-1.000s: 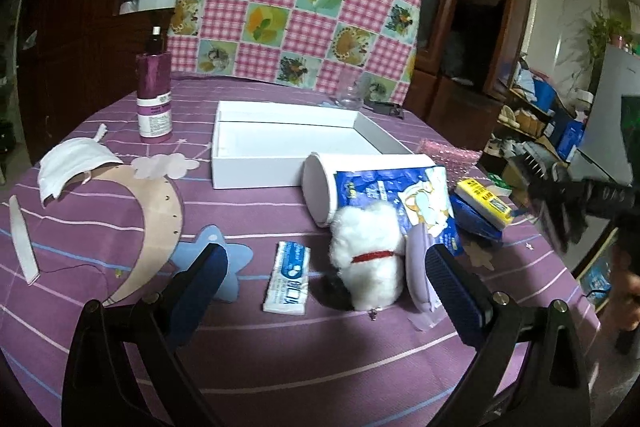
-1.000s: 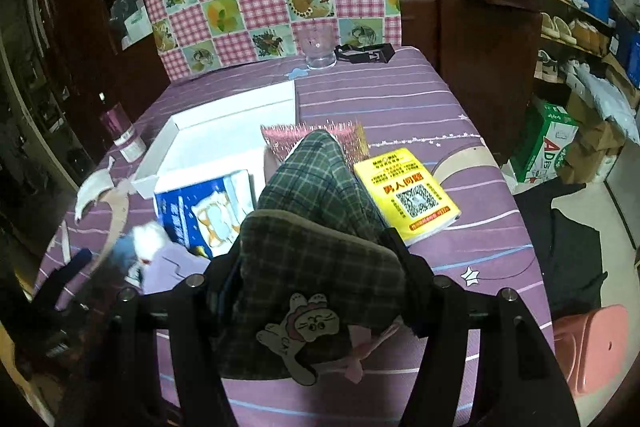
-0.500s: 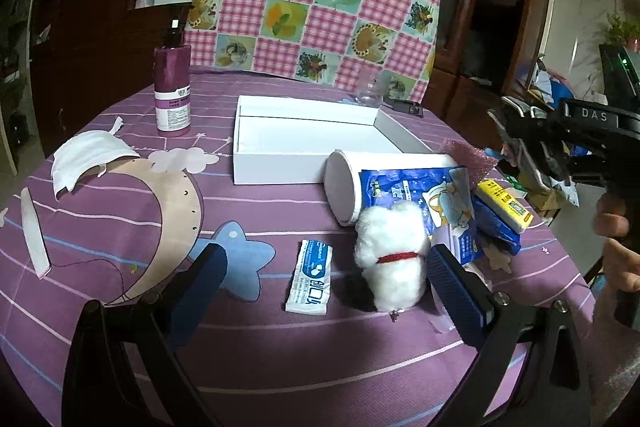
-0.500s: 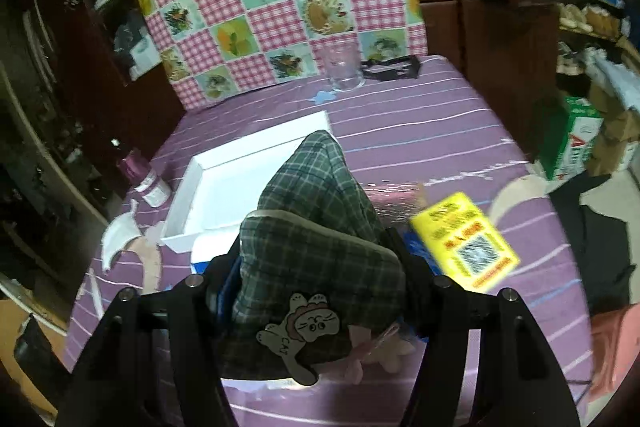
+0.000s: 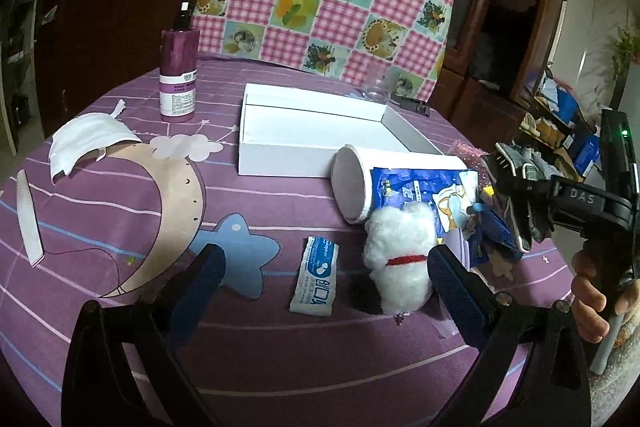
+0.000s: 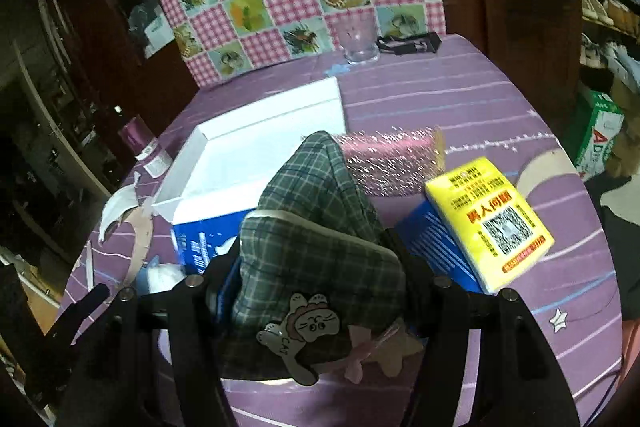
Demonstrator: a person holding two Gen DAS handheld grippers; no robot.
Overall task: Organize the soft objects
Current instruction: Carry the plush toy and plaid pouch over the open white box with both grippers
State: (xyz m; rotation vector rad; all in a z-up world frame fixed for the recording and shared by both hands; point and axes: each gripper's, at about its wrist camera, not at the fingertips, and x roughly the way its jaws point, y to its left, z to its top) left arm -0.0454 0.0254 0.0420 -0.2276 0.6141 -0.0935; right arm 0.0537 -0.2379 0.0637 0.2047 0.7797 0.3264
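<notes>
My right gripper (image 6: pixel 316 263) is shut on a green plaid pouch (image 6: pixel 312 211) with a cartoon cat tag, held above the table just in front of the open white box (image 6: pixel 256 147). In the left wrist view that gripper (image 5: pixel 516 195) enters from the right with the pouch, a person's hand (image 5: pixel 592 291) on its handle. My left gripper (image 5: pixel 324 279) stands open low over the purple tablecloth. A white fluffy toy (image 5: pixel 400 259) with a red collar lies just inside its right finger (image 5: pixel 452 279), apart from it. A small tissue packet (image 5: pixel 316 279) lies between the fingers.
A tipped white cup (image 5: pixel 352 183) and a blue bag (image 5: pixel 420 195) lie in front of the box. A pink glittery pouch (image 6: pixel 388 163) and a yellow tissue pack (image 6: pixel 492 215) sit to the right. A purple spray bottle (image 5: pixel 178 75), white mask (image 5: pixel 88 143) and glass (image 6: pixel 360 39) stand further off.
My right gripper, still gripping the plaid pouch, has moved in over the table and lower, closer to the white box. The left gripper has hardly shifted and stays open.
</notes>
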